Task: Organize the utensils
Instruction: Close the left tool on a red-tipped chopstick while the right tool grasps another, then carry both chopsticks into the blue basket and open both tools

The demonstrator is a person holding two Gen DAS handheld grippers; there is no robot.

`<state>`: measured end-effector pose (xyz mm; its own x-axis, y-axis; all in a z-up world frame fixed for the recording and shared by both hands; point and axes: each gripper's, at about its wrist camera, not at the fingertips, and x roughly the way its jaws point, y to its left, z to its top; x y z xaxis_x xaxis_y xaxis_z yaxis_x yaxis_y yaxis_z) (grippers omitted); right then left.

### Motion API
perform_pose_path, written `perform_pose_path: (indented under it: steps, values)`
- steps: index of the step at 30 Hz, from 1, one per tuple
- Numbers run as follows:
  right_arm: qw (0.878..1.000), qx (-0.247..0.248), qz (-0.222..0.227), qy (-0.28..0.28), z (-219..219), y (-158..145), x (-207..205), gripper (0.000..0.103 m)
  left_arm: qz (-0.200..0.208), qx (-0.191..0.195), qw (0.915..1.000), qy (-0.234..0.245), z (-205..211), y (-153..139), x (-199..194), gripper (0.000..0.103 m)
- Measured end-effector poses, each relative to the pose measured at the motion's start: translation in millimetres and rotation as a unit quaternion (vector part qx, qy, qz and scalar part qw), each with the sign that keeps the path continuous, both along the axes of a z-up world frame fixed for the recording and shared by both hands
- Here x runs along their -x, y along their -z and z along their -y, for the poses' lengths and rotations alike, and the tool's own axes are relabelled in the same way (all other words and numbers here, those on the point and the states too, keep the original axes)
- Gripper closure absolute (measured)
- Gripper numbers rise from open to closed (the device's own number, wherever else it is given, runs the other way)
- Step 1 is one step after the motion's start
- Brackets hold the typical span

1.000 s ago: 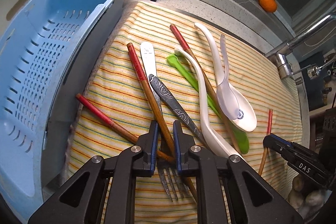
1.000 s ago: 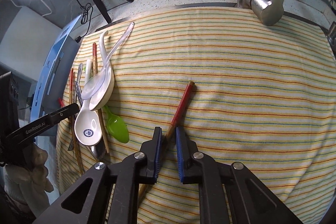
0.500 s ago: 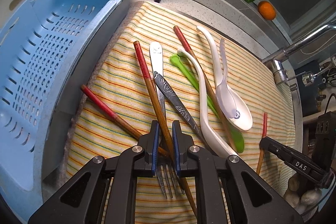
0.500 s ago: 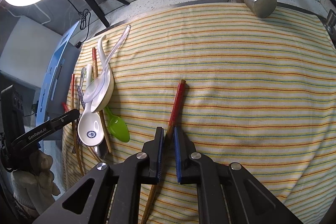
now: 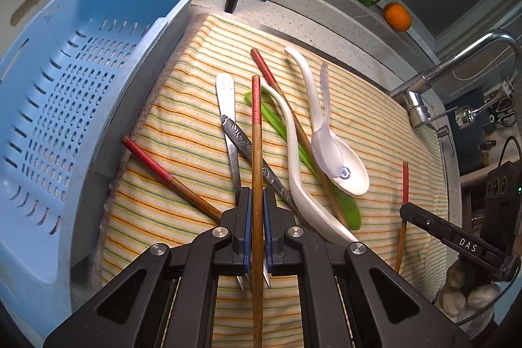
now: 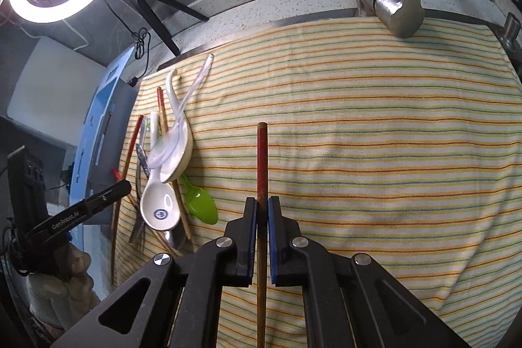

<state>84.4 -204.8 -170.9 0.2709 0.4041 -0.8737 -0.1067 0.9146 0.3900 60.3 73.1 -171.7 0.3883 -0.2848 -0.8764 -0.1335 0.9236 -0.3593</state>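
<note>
Each gripper clamps one red-tipped chopstick: the left gripper [image 5: 257, 219] holds its chopstick [image 5: 256, 152] above the utensil pile [image 5: 293, 152] beside the blue basket [image 5: 65, 106], the right gripper [image 6: 262, 225] holds the other chopstick [image 6: 261, 165] over bare striped towel [image 6: 391, 152], well away from the basket. Either thin stick could pivot or slip, judging by the narrow grip. Their lower ends run out of view.

Left gripper [image 5: 256, 217] angled downward, blue-padded jaws clamped on a red-tipped chopstick [image 5: 256, 132] running straight between them, right gripper [image 6: 262, 222] angled downward likewise, pads pinching a second chopstick [image 6: 262, 158], a pale-gloved hand [image 6: 58, 289] under the left tool
</note>
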Motion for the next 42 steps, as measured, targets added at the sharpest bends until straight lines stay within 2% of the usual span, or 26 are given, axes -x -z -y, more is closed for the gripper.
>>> perform_pose_path:
  steps: [9, 17, 24, 28, 31, 38, 42]
  values:
    - [0.998, -0.054, 0.019, -0.014, -35, -34, -7, 0.097, 0.038, 0.005, 0.9993, 0.002, -16, -36, 9, 0.098]
    - [0.993, -0.106, 0.035, -0.037, -105, -65, -26, 0.097, 0.063, -0.004, 0.9977, -0.023, -65, -58, 12, 0.098]
    - [0.988, -0.133, 0.058, -0.054, -185, -84, -48, 0.097, 0.068, -0.017, 0.9967, -0.042, -122, -61, 5, 0.098]
    - [0.988, -0.136, 0.043, -0.059, -231, -78, -65, 0.097, 0.061, -0.025, 0.9966, -0.048, -149, -53, -4, 0.098]
    - [0.990, -0.120, 0.046, -0.058, -258, -68, -75, 0.097, 0.055, -0.024, 0.9967, -0.054, -167, -46, -11, 0.098]
    - [0.992, -0.115, -0.012, -0.048, -294, -28, -99, 0.097, 0.044, -0.024, 0.9978, -0.044, -181, -34, -31, 0.098]
    - [0.994, -0.096, -0.020, -0.046, -304, -12, -108, 0.097, 0.035, -0.022, 0.9984, -0.038, -184, -26, -43, 0.098]
